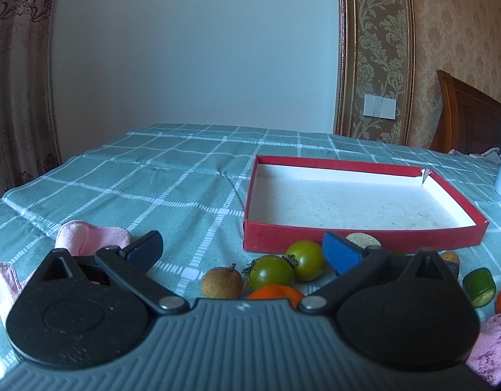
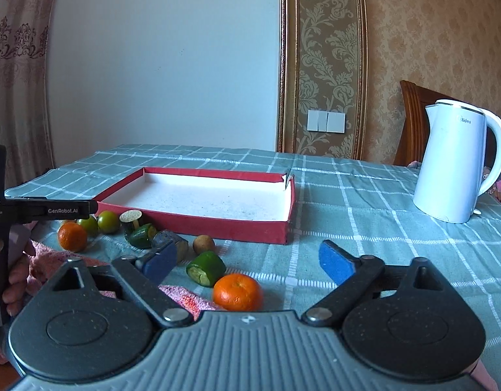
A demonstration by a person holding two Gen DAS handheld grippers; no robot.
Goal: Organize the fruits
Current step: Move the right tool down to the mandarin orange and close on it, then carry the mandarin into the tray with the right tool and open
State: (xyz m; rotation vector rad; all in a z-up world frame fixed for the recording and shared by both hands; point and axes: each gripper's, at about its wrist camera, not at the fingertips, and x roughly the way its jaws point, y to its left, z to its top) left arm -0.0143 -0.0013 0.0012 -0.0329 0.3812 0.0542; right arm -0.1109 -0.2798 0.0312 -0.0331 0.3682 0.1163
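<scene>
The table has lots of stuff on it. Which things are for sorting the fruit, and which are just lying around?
For the job: red box, oranges, green tomatoes, cucumber pieces, brown longan.

Just lying about: white kettle, pink cloth, checked tablecloth.

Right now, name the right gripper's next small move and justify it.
Probably ease the right gripper forward and down over the orange: its jaws stand open and hold nothing, the orange lies just ahead between them, and the red box has no fruit inside.
</scene>
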